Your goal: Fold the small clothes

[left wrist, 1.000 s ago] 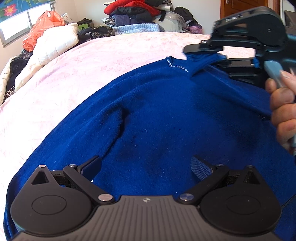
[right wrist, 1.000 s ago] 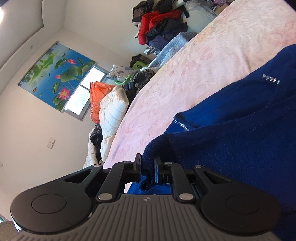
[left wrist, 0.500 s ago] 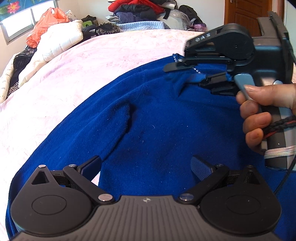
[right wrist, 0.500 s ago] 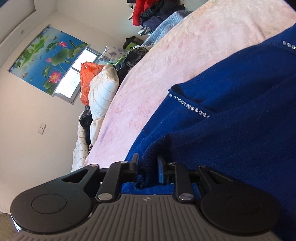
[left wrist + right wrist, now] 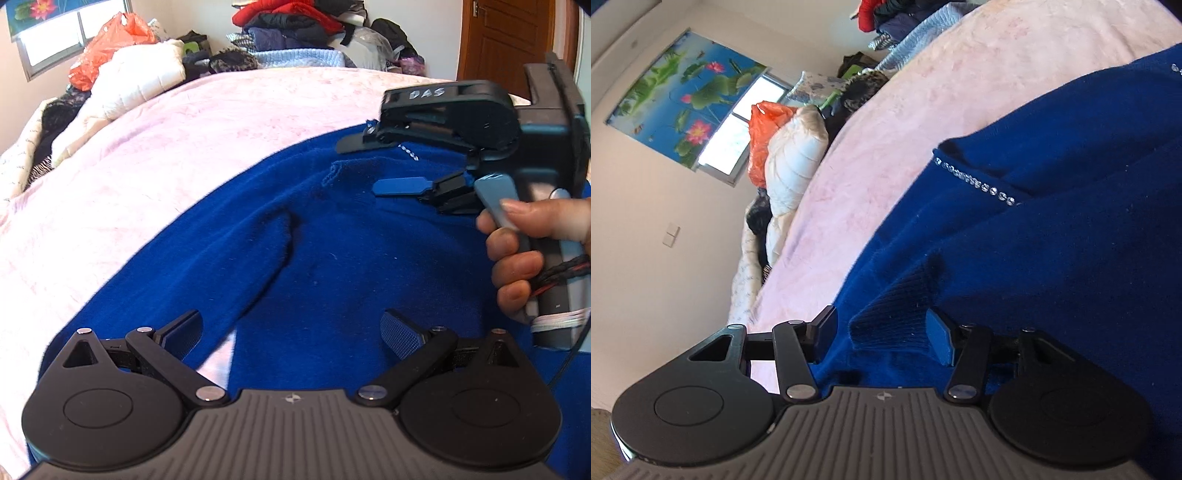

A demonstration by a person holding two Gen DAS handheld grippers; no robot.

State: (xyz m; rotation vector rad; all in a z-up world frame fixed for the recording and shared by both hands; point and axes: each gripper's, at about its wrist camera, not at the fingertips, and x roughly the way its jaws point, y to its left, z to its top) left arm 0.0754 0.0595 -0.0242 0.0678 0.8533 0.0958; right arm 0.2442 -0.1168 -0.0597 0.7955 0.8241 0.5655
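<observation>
Two grippers are over one blue sweater [image 5: 332, 266], which lies spread on the pink bedspread [image 5: 184, 147] of the bed. My right gripper [image 5: 882, 332] has just been opening its jaws; they now stand apart, with the ribbed cuff [image 5: 894, 317] of a sleeve lying loose between the pads, which no longer pinch it. From the left wrist view I see that same gripper [image 5: 373, 164] coming in from the right, held by a hand [image 5: 524, 251] on its trigger grip, its two fingers parted one above the other just over the sweater's far part, near a short row of rhinestones [image 5: 408, 152]. In the right wrist view a longer line of rhinestones [image 5: 975, 182] runs along an edge of the cloth ahead of the fingers.

My left gripper [image 5: 291, 332] hangs over the near part of the sweater, jaws wide and empty, blue cloth below and between the pads; whether they touch it I cannot tell. A fold [image 5: 269, 258] runs diagonally ahead of it. Beyond the bed I see a white quilted bundle [image 5: 133, 81], an orange plastic bag [image 5: 107, 48] and a heap of clothes [image 5: 295, 26].
</observation>
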